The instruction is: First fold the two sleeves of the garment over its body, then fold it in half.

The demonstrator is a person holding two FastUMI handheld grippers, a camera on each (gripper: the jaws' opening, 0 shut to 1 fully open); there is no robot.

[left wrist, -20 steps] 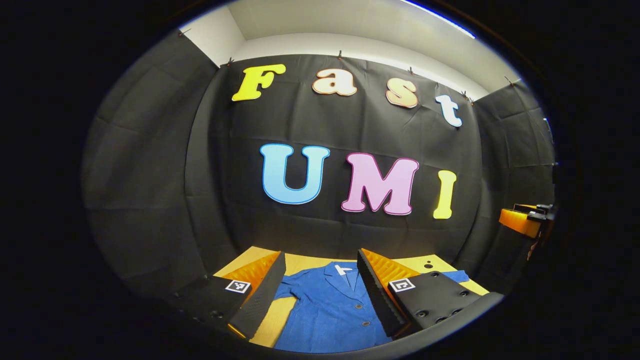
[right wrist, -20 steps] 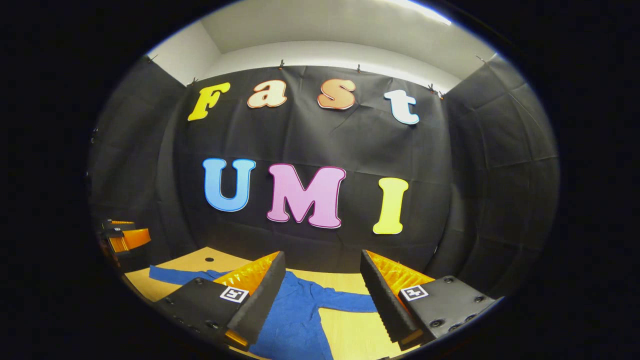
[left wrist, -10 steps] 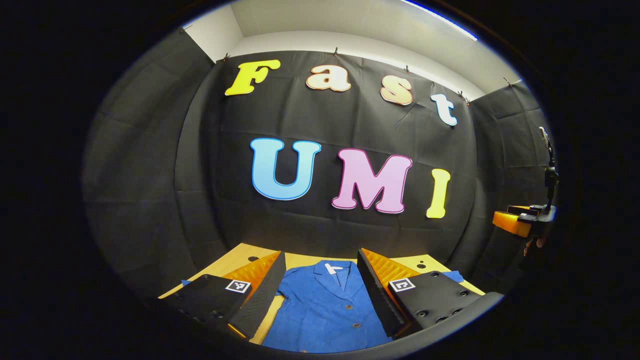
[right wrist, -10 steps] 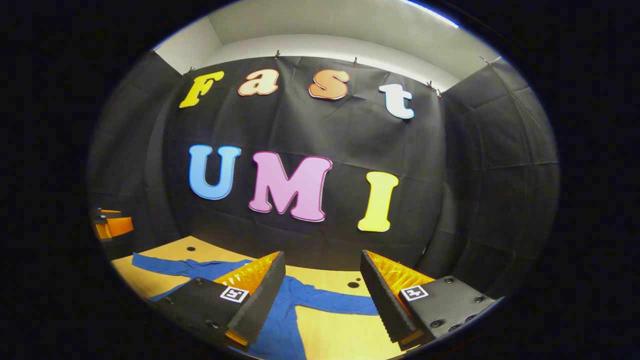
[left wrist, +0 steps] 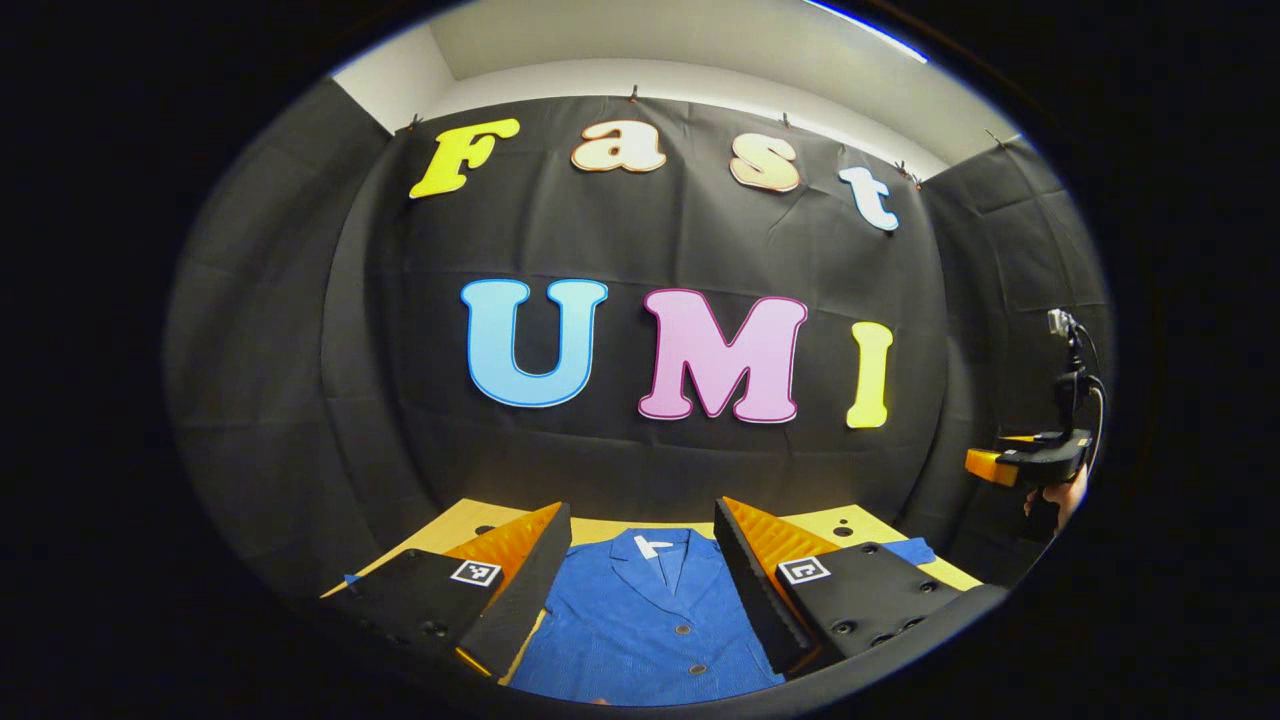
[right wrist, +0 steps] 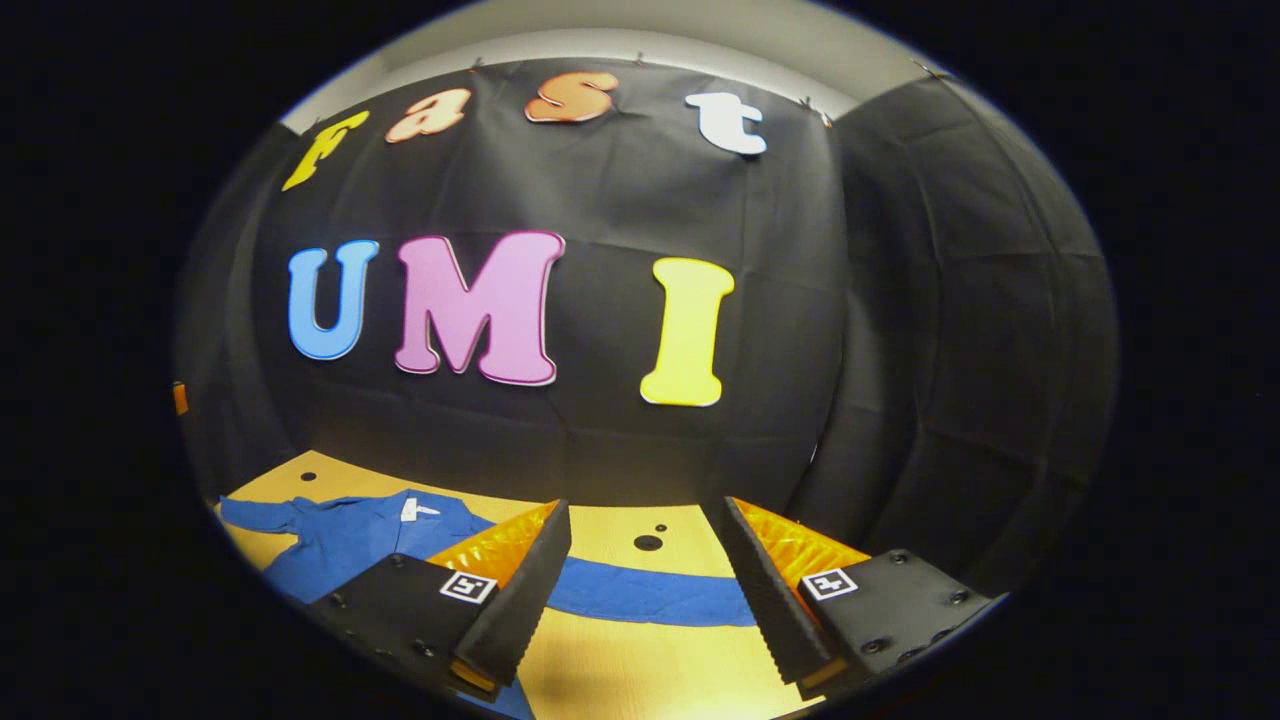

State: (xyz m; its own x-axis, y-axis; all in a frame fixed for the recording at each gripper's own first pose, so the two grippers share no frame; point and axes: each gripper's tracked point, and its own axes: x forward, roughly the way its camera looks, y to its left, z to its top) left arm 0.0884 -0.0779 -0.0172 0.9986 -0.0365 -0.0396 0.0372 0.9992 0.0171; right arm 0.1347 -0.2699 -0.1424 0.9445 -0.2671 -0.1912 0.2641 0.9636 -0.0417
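A blue button-up garment (left wrist: 640, 620) lies flat on the wooden table (left wrist: 470, 520), collar toward the wall. In the left gripper view my left gripper (left wrist: 640, 590) hangs open above its chest, holding nothing. The right gripper (left wrist: 1030, 462) shows far off at the right edge, with a hand on it. In the right gripper view my right gripper (right wrist: 645, 590) stands open above the table, and the garment's sleeve (right wrist: 650, 597) stretches out flat between its fingers. The garment's body (right wrist: 350, 540) lies to the left there.
The table (right wrist: 620, 670) has small dark holes (right wrist: 648, 543) near the back edge. Black cloth walls close the booth behind and on both sides. A sleeve end (left wrist: 910, 550) reaches the table's right side in the left gripper view.
Both grippers have swung: the left one now faces the garment's collar squarely, and the right one has turned rightward and tipped down, so the sleeve lies between its fingers. Both stayed open.
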